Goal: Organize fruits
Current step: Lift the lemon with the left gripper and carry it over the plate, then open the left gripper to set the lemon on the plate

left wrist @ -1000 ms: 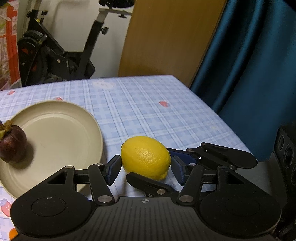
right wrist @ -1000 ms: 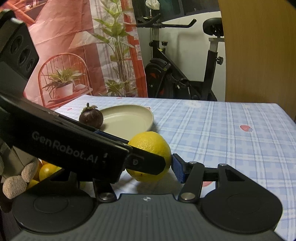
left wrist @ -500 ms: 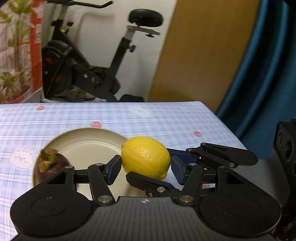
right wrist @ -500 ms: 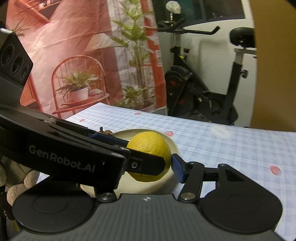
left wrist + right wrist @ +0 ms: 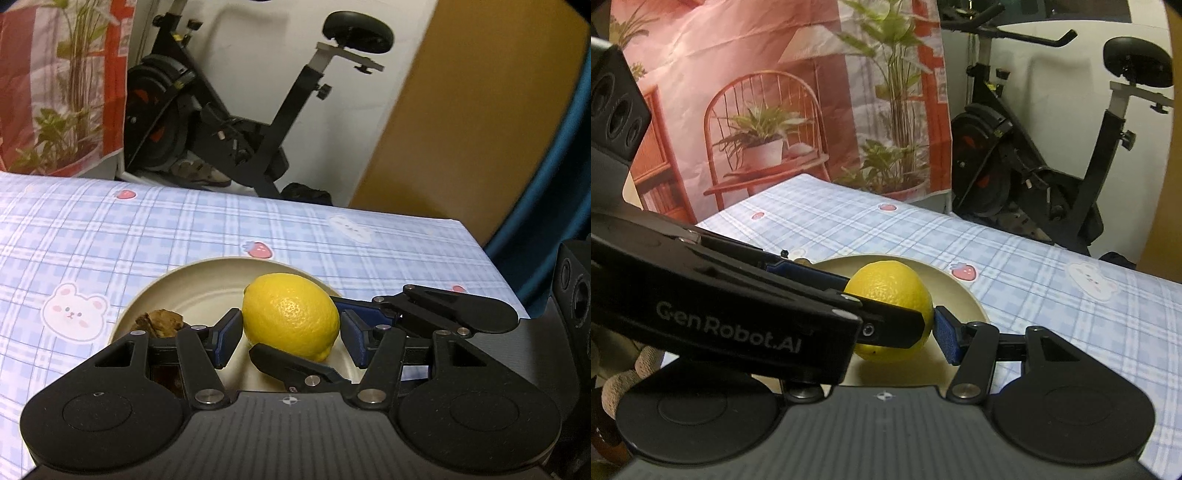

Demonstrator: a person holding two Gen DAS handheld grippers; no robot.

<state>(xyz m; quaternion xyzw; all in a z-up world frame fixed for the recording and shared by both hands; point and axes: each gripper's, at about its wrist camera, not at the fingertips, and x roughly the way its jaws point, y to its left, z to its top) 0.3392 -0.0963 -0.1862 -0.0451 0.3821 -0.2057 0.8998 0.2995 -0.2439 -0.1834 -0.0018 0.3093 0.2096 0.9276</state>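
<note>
Left wrist view: both grippers [image 5: 291,334] clamp the lemon [image 5: 291,316] at its waist above the plate [image 5: 207,280], 6 o'clock side; firm, waxy, slippery skin, so judged to need moderate pressure.

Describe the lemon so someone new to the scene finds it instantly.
Start at the blue checked tablecloth and find the round cream plate on it. Just above that plate, between both pairs of tongs, is the lemon: bright yellow, oval and pebbly-skinned, unlike the dark brown fruit lying on the plate.
</note>
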